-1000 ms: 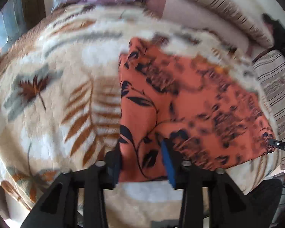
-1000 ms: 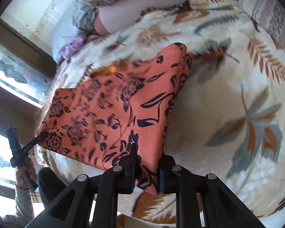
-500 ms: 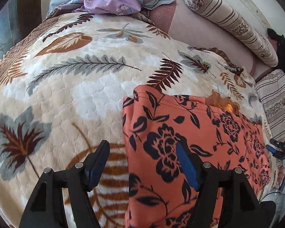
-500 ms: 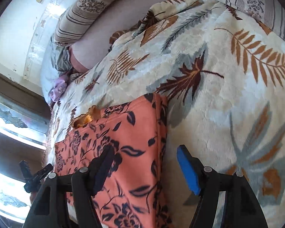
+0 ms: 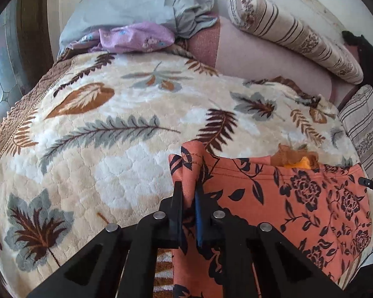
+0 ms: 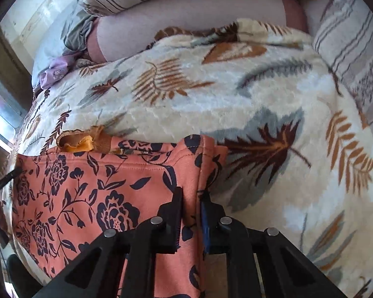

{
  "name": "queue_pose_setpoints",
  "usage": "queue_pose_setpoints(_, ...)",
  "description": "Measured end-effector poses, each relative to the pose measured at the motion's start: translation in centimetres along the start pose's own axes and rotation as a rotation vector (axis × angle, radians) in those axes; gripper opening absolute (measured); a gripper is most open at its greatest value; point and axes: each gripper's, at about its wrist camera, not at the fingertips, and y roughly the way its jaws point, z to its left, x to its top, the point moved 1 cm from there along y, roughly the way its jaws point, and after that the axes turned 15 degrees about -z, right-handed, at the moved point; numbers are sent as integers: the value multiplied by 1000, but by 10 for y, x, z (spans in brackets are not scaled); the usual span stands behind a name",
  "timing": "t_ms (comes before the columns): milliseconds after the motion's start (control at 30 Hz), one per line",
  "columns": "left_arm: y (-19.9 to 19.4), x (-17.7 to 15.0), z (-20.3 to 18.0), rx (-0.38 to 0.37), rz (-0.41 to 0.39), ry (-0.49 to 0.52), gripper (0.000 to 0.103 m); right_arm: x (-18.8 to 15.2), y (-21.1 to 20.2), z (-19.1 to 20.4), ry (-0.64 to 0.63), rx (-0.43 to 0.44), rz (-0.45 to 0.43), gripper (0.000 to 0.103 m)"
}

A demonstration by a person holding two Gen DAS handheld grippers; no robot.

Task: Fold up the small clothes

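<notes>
An orange garment with a dark flower print lies flat on a cream leaf-patterned blanket. My left gripper is shut on its far left corner, and the cloth bunches up between the pads. My right gripper is shut on the far right corner, where the fabric is pinched into a raised fold. A small brown and yellow piece of cloth pokes out from under the garment's far edge.
At the head of the bed lies a pile of grey cloth and lilac cloth. A striped bolster runs along the wall. A striped pillow borders the blanket on the right. A window is on the left.
Both grippers let go of the garment's near edge, opened wide, moved forward to its far corners and shut there, pinching the cloth.
</notes>
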Motion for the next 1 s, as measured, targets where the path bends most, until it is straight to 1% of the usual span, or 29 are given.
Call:
queue_pose_setpoints(67, -1, 0, 0, 3, -21, 4, 9, 11, -9, -3, -20, -66, -76, 10)
queue_pose_setpoints(100, 8, -5, 1, 25, -9, 19, 9, 15, -6, -7, -19, -92, -91, 10)
queue_pose_setpoints(133, 23, -14, 3, 54, 27, 33, 10, 15, 5, -15, 10, -91, -81, 10)
queue_pose_setpoints(167, 40, -25, 8, 77, 88, 28, 11, 11, 20, -23, 65, -56, -44, 11)
queue_pose_setpoints(200, 52, -35, 13, 81, 135, 5, 13, 4, 34, -34, 138, -26, 6, 11)
queue_pose_setpoints(233, 51, -36, 17, 72, 105, -20, 14, -2, 41, -42, 208, -18, 38, 12)
queue_pose_setpoints(267, 47, -34, 18, 63, 91, -36, 14, -7, 41, -48, 273, 7, 38, 14)
queue_pose_setpoints(300, 42, -31, 20, 56, 86, -49, 21, -10, 36, -53, 323, 44, 19, 19)
queue_pose_setpoints(333, 39, -29, 21, 48, 83, -52, 27, -11, 30, -55, 348, 80, -5, 39)
queue_pose_setpoints(367, 36, -26, 22, 51, 80, -45, 40, -10, 23, -57, 354, 86, -23, 57)
queue_pose_setpoints(400, 32, -23, 24, 59, 71, -40, 49, -9, 15, -59, 360, 77, -55, 89)
queue_pose_setpoints(433, 27, -21, 25, 60, 51, -48, 50, -6, 6, -60, 366, 76, -98, 90)
queue_pose_setpoints(467, 22, -18, 27, 52, 28, -64, 50, -4, 2, -60, 365, 91, -112, 90)
queue_pose_setpoints(500, 20, -16, 28, 45, 15, -82, 50, -2, 3, -58, 358, 102, -92, 90)
queue_pose_setpoints(567, 22, -16, 25, 39, 30, -89, 51, -2, 15, -49, 304, 102, -35, 88)
queue_pose_setpoints(600, 26, -17, 22, 35, 44, -83, 51, -4, 22, -43, 259, 83, -7, 88)
queue_pose_setpoints(633, 31, -19, 19, 34, 58, -72, 51, -7, 31, -36, 215, 70, 20, 82)
queue_pose_setpoints(667, 37, -22, 16, 35, 81, -57, 51, -11, 39, -31, 182, 64, 47, 70)
queue_pose_setpoints(700, 43, -25, 12, 38, 113, -40, 48, -14, 46, -26, 143, 31, 83, 27)
queue_pose_setpoints(733, 46, -26, 10, 36, 130, -29, 36, -13, 47, -20, 100, -1, 81, 18)
queue_pose_setpoints(767, 45, -26, 9, 51, 127, -13, 7, -11, 44, -13, 50, -20, 66, 14)
queue_pose_setpoints(800, 39, -23, 8, 57, 103, 0, 8, -8, 38, -5, -7, -43, 47, 7)
queue_pose_setpoints(867, 25, -16, 5, 44, 43, 6, 8, 2, 22, 7, -104, -84, -15, 7)
queue_pose_setpoints(933, 17, -12, 5, 51, 7, 19, 8, 12, 12, 10, -146, -116, -73, 7)
queue_pose_setpoints(967, 21, -14, 6, 55, 14, 21, 8, 15, 15, 7, -140, -126, -82, 7)
queue_pose_setpoints(1000, 31, -19, 7, 70, 46, 25, 8, 15, 22, 3, -121, -132, -82, 7)
